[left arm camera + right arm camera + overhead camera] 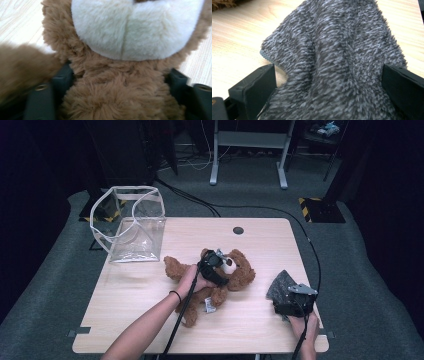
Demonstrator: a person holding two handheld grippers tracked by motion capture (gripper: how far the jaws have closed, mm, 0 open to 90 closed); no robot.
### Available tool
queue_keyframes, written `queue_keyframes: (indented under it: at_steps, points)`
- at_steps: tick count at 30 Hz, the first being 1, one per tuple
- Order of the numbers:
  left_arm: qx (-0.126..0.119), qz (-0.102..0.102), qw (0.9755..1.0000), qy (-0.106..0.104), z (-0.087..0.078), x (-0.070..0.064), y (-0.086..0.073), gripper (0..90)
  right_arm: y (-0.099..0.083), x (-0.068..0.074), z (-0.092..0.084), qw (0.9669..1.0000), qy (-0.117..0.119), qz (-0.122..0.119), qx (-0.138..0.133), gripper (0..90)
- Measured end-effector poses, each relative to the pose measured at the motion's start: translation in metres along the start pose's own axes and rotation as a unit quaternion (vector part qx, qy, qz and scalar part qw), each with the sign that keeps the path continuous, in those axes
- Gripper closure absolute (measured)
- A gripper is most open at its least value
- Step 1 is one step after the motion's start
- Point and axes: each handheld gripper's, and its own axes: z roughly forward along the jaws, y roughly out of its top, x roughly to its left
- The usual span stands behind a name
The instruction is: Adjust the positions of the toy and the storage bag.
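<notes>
Fingers first: right gripper [291, 301], nearest, has its jaws pinching one grey fuzzy cloth [337, 62] at the table's near right; left gripper [216, 266] squeezes the neck of one teddy bear [220, 280] lying mid-table. One clear bag [132, 225] far left.

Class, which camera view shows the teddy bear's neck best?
The left gripper view: the teddy bear's neck sits between two black jaws, under the white muzzle. In the high view the left tool covers it. The right gripper view catches brown fur at its top left corner.
</notes>
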Motion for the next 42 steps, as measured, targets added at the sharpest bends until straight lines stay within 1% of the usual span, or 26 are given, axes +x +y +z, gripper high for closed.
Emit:
queue_keyframes:
  at_steps: [2, 3, 4, 5, 6, 8, 11, 13, 14, 16, 18, 20, 22, 23, 25, 26, 28, 30, 31, 32, 33, 36, 38, 40, 41, 42]
  points:
    - [-0.008, -0.002, 1.0000, -0.002, -0.001, -0.001, -0.003, 43.1, 0.000, 0.000, 0.000, 1.0000, 0.000, 0.000, 0.000, 0.5]
    - [-0.016, -0.004, 0.9999, 0.004, -0.002, -0.001, -0.006, 45.5, 0.000, 0.000, 0.000, 1.0000, -0.001, 0.000, 0.000, 0.5]
    - [-0.016, -0.004, 0.9999, 0.004, -0.002, -0.001, -0.006, 47.3, 0.000, 0.000, 0.000, 1.0000, 0.000, 0.001, 0.000, 0.8]
    - [-0.027, -0.001, 0.9995, 0.015, -0.004, -0.004, -0.009, 49.3, 0.000, 0.000, 0.000, 1.0000, 0.000, 0.001, -0.001, 0.9]
    - [-0.032, 0.004, 0.9992, 0.022, -0.005, -0.006, -0.009, 50.7, 0.000, 0.000, 0.000, 1.0000, 0.000, 0.000, 0.000, 0.9]
    - [-0.036, 0.004, 0.9990, 0.026, -0.006, -0.008, -0.010, 52.1, 0.000, 0.000, 0.000, 1.0000, 0.000, 0.000, 0.000, 0.9]
    - [-0.043, 0.012, 0.9974, 0.056, -0.011, -0.016, -0.009, 53.2, 0.000, 0.000, -0.001, 1.0000, -0.001, 0.002, 0.001, 1.0]
    - [-0.046, 0.009, 0.9971, 0.061, -0.016, -0.018, -0.009, 53.9, 0.000, 0.000, -0.001, 1.0000, -0.001, 0.006, -0.001, 1.1]
    - [-0.048, 0.011, 0.9963, 0.071, -0.019, -0.019, -0.010, 54.1, 0.000, 0.000, -0.001, 1.0000, -0.001, 0.004, -0.001, 1.1]
    - [-0.050, 0.006, 0.9962, 0.071, -0.021, -0.019, -0.011, 54.6, 0.000, 0.000, -0.001, 1.0000, -0.001, 0.004, -0.001, 1.1]
    - [-0.056, -0.004, 0.9951, 0.082, -0.029, -0.019, -0.012, 55.0, 0.000, 0.000, -0.001, 1.0000, 0.000, 0.004, -0.001, 1.1]
    - [-0.058, -0.006, 0.9941, 0.091, -0.035, -0.019, -0.013, 55.4, 0.000, 0.000, -0.001, 1.0000, 0.001, 0.005, -0.002, 1.1]
    - [-0.057, -0.009, 0.9942, 0.091, -0.039, -0.019, -0.013, 55.5, 0.000, 0.000, -0.001, 1.0000, 0.000, 0.006, -0.001, 1.1]
    - [-0.060, -0.014, 0.9932, 0.099, -0.046, -0.020, -0.015, 55.8, 0.000, 0.000, -0.001, 1.0000, 0.000, -0.001, 0.000, 1.1]
    - [-0.061, -0.019, 0.9920, 0.109, -0.052, -0.020, -0.018, 56.0, 0.000, 0.000, -0.001, 1.0000, -0.002, 0.002, -0.001, 1.1]
    - [-0.061, -0.019, 0.9920, 0.109, -0.052, -0.020, -0.018, 56.1, 0.000, 0.000, -0.001, 1.0000, -0.002, 0.002, -0.001, 1.1]
    - [-0.062, -0.030, 0.9903, 0.121, -0.062, -0.018, -0.025, 56.3, 0.000, 0.000, -0.001, 1.0000, -0.002, 0.000, 0.001, 1.2]
    - [-0.064, -0.032, 0.9899, 0.122, -0.065, -0.017, -0.027, 56.3, 0.000, 0.000, -0.001, 1.0000, -0.002, 0.000, 0.001, 1.2]
    - [-0.064, -0.037, 0.9896, 0.124, -0.070, -0.016, -0.030, 56.3, 0.000, 0.000, -0.001, 1.0000, -0.002, 0.001, 0.001, 1.2]
    - [-0.067, -0.045, 0.9884, 0.128, -0.077, -0.013, -0.036, 56.3, 0.000, 0.000, -0.001, 1.0000, -0.002, 0.000, 0.001, 1.2]
    - [-0.067, -0.045, 0.9884, 0.128, -0.077, -0.013, -0.036, 56.3, 0.000, 0.000, -0.001, 1.0000, -0.002, 0.000, 0.001, 1.2]
    - [-0.075, -0.067, 0.9857, 0.136, -0.089, -0.006, -0.048, 56.3, 0.000, 0.000, -0.001, 1.0000, -0.002, 0.001, 0.001, 1.1]
    - [-0.074, -0.068, 0.9852, 0.139, -0.092, -0.005, -0.051, 56.3, 0.000, 0.000, -0.001, 1.0000, -0.002, 0.000, 0.001, 1.1]
    - [-0.077, -0.079, 0.9835, 0.143, -0.099, -0.001, -0.059, 56.3, 0.000, 0.001, -0.001, 1.0000, -0.003, 0.005, 0.002, 1.1]
    - [-0.077, -0.079, 0.9835, 0.143, -0.099, -0.001, -0.059, 56.4, 0.000, 0.001, -0.001, 1.0000, -0.003, 0.005, 0.002, 1.1]
    - [-0.079, -0.084, 0.9825, 0.146, -0.101, 0.000, -0.062, 56.4, 0.000, 0.001, -0.001, 1.0000, -0.004, 0.005, 0.002, 1.2]
